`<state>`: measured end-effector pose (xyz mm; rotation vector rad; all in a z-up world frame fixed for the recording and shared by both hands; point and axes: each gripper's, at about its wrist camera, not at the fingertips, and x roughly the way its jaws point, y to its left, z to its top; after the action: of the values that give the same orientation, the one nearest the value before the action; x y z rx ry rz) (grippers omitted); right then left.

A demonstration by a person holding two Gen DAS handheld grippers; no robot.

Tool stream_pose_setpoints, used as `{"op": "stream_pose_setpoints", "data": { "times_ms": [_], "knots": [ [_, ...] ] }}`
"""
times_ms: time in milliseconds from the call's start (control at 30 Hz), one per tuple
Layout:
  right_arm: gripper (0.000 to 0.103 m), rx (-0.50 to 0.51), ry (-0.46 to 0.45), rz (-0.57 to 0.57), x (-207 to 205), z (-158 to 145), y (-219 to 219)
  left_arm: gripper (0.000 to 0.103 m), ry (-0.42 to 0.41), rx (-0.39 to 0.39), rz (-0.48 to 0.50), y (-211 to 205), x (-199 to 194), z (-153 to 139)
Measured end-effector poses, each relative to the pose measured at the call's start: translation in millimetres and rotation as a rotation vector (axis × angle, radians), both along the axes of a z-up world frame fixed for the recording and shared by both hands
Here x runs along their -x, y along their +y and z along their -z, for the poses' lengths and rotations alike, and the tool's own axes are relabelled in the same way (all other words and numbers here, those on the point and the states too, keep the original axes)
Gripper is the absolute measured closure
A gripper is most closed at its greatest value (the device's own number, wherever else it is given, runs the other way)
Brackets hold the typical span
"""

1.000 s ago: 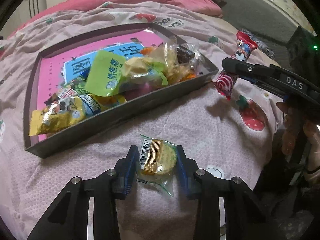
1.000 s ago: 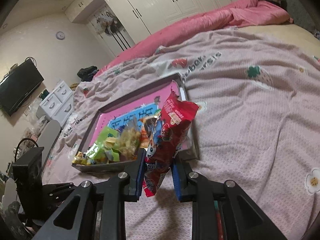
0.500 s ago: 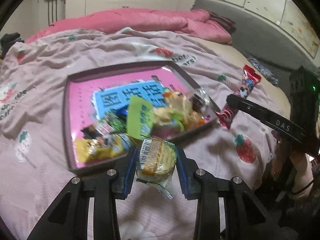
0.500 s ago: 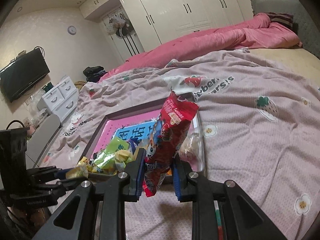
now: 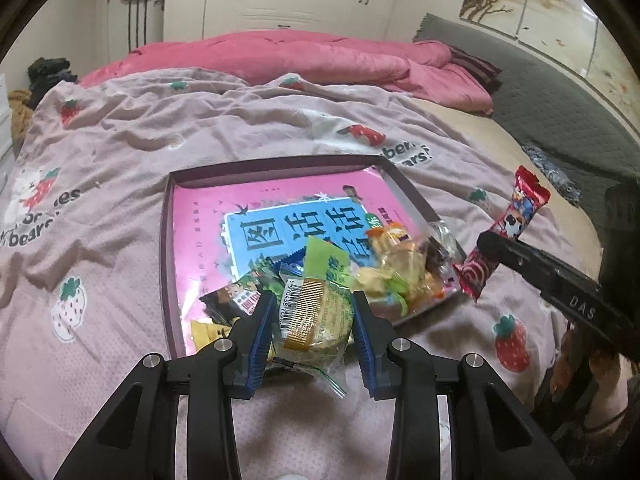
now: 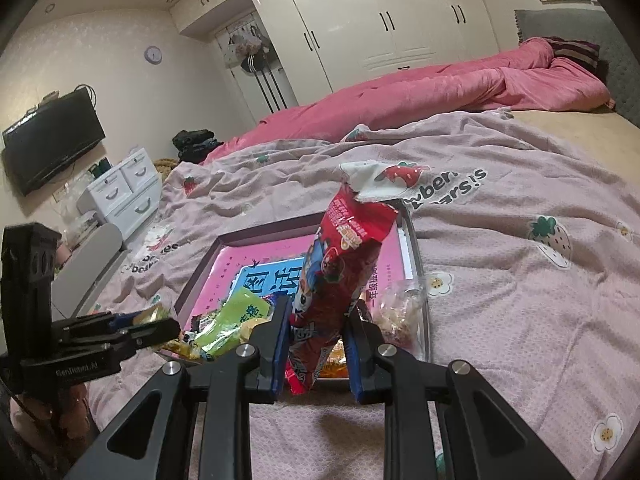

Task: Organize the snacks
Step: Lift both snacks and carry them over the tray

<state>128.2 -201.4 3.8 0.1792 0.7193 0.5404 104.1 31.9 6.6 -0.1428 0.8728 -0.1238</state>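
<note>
A pink strawberry-print bedspread (image 5: 120, 264) covers the bed that carries everything here, with a rumpled pink quilt (image 5: 288, 56) bunched along its far edge and white wardrobes behind. On the bedspread sits a shallow dark-rimmed tray (image 5: 167, 240), its floor lined with a pink-and-blue printed sheet. A heap of snack packets (image 5: 384, 272) already lies crowded into the tray's near right corner, among them a lime-green packet (image 5: 326, 262), clear bags of yellow sweets and a dark wrapper; the far half of the tray holds nothing but the printed sheet.

Two snacks are not yet set down. The left gripper (image 5: 314, 332) is clamped on a round cake in clear wrap (image 5: 316, 320), barcode label facing up, held in the air above the tray's near edge. The right gripper (image 6: 318, 346) is closed on the lower part of a long red snack packet (image 6: 344, 264), which stands nearly upright between the blue pads, lifted near the tray's near right corner; the left wrist view shows the same packet just beyond the tray's right edge.

Judged from how things lie, the sorting appears well advanced: most packets are gathered in the tray and both hands carry what may be the last two. No other loose snack is plainly visible on the bedspread, though a dark patterned item (image 5: 554, 170) near the bed's right edge is too blurred to identify. Left to do: lowering and releasing both packets inside the rim.
</note>
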Motion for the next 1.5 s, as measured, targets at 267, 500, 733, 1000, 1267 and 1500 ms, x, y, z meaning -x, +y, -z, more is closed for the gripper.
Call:
{"op": "stream_pose_setpoints", "data": {
  "times_ms": [267,500,733,1000,1267,1500],
  "knots": [
    [0.078,0.078,0.004,-0.016,-8,8,19,0.064,0.012,-0.001,-0.035,7,-10,6],
    [0.078,0.115,0.006,-0.024,-15,14,31,0.064,0.023,-0.006,-0.052,13,-18,13],
    [0.078,0.127,0.014,-0.023,-25,19,38,0.064,0.034,0.002,-0.069,17,-24,21],
    [0.078,0.147,0.021,-0.017,-32,26,46,0.064,0.043,0.015,-0.088,23,-30,27],
    [0.078,0.158,0.012,-0.007,-35,27,47,0.063,0.055,0.04,-0.091,27,-34,33],
    [0.072,0.186,0.0,-0.001,-34,27,50,0.062,0.063,0.047,-0.095,28,-35,36]
  ]
}}
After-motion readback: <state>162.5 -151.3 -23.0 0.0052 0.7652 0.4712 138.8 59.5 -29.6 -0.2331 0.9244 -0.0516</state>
